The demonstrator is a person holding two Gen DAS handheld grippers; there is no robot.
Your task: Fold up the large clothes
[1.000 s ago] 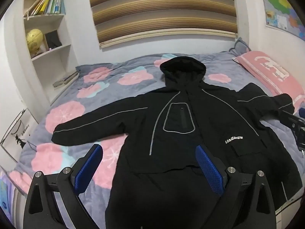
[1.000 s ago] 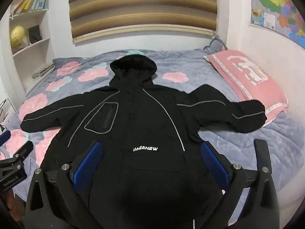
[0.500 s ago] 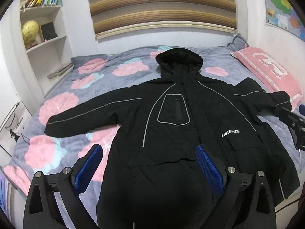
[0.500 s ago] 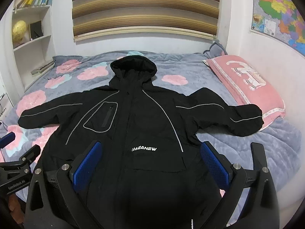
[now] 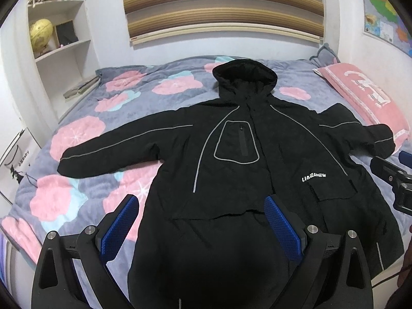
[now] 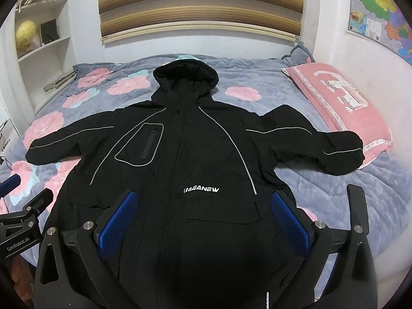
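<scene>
A large black hooded jacket [image 5: 231,175] [image 6: 185,170] lies flat and face up on the bed, hood toward the far wall, both sleeves spread out sideways. Grey piping runs along the sleeves and chest, and white lettering sits on one side. My left gripper [image 5: 202,229] hovers open above the jacket's lower left part, nothing between its blue pads. Over the lower middle of the jacket my right gripper [image 6: 206,222] is open and empty too. Each gripper shows at the edge of the other's view.
The bed [image 5: 123,108] carries a grey quilt with pink flowers. A pink pillow [image 6: 340,97] lies at the right by the wall. White shelves [image 5: 61,49] with books and a globe stand at the left. A map [image 6: 381,20] hangs on the right wall.
Both grippers have drawn back and risen a little, so more of the jacket and bed shows. The jacket has not moved. Both stay open.
</scene>
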